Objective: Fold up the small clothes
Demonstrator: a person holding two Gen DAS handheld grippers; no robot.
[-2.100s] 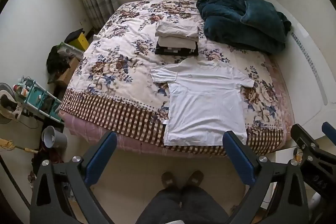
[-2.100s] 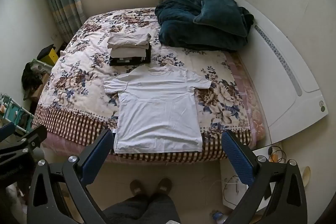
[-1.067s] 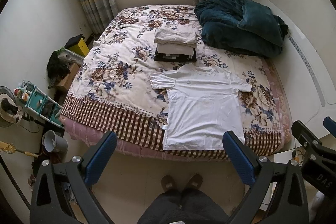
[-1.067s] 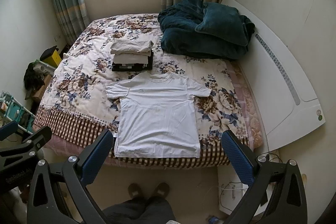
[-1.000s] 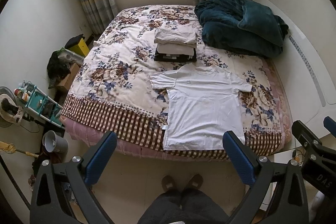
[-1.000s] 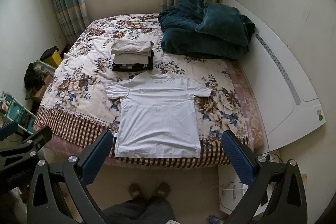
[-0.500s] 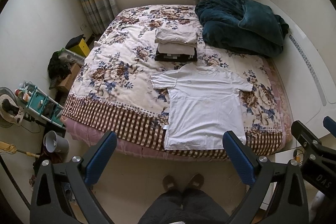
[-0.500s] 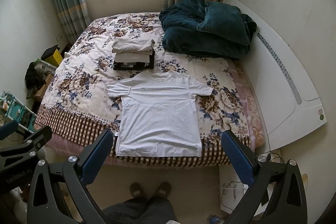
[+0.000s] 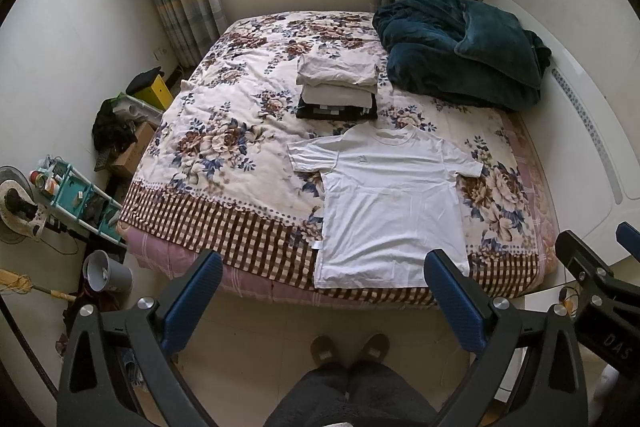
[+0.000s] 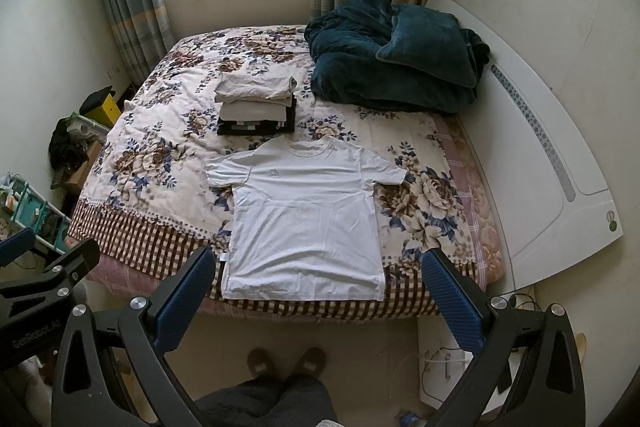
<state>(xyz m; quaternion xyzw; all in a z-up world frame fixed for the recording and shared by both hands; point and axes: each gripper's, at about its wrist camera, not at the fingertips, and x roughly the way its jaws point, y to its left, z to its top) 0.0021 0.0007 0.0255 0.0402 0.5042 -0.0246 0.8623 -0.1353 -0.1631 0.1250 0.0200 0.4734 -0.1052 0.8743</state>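
A white T-shirt (image 9: 390,203) (image 10: 306,211) lies spread flat, face up, near the foot edge of the floral bed (image 9: 224,147) (image 10: 160,147), its hem at the checked border. Behind its collar stands a stack of folded clothes (image 9: 338,87) (image 10: 256,103). My left gripper (image 9: 322,297) hangs open above the floor in front of the bed, holding nothing. The right gripper (image 10: 320,291) is open too, high over the shirt's hem and empty. Each gripper shows at the edge of the other's view.
A dark teal blanket (image 9: 460,47) (image 10: 396,55) is heaped at the bed's far right, by the white headboard (image 10: 552,163). Boxes and a teal rack (image 9: 76,199) crowd the floor at left. A person's slippered feet (image 9: 350,347) stand on the floor before the bed.
Both grippers have risen and drawn back slightly from the bed, so the shirt sits a little lower and smaller in view. Jaws stay open; the shirt has not moved.
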